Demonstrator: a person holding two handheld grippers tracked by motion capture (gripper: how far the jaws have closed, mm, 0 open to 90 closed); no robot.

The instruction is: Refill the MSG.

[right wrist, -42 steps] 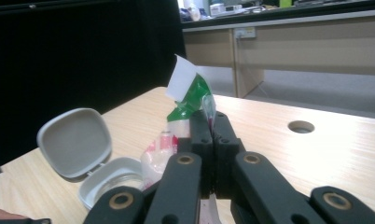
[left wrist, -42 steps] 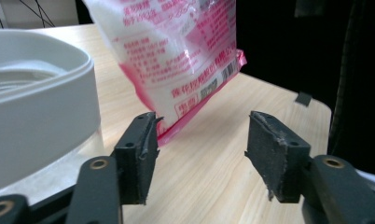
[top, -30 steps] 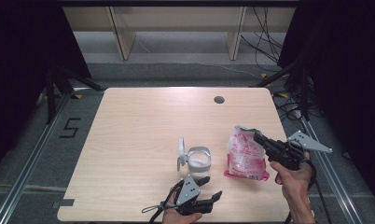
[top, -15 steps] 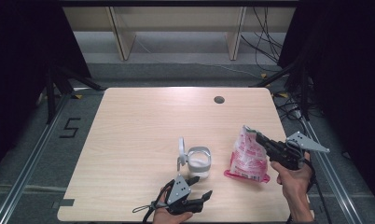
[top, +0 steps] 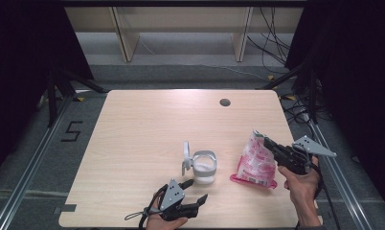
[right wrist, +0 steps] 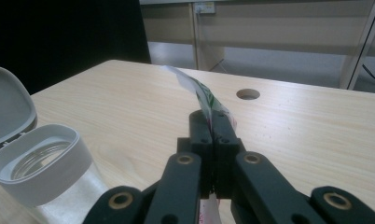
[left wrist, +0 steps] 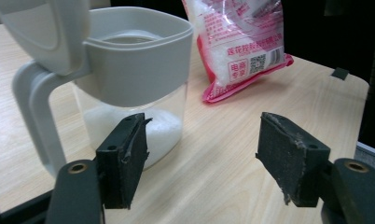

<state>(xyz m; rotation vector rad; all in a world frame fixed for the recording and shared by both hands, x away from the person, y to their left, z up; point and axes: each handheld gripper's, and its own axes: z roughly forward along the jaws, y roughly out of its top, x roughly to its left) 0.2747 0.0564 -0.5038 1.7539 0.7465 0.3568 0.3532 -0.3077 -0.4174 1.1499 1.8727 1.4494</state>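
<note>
— Fingers (right wrist: 213,140) of the right gripper (top: 272,145) are pinching the top edge of the pink bag (top: 254,163), pressed tight together on the film. The bag is standing on its bottom edge near the table's right side, just beside the jar (top: 203,166).

— And the left gripper (top: 194,190)?

— Its jaws have just been opening and are now standing spread, with nothing between them, near the front edge of the table (top: 133,143) and pointing at the jar. The jar's lid (top: 186,152) is standing flipped up, and white grains are sitting in the bottom.

— What's worrying you?

— The grip is catching only a thin strip of film, so the bag may be slipping out if lifted. With nothing steadying the light jar, a tilting bag could be knocking it over or spilling grains past the rim.
</note>
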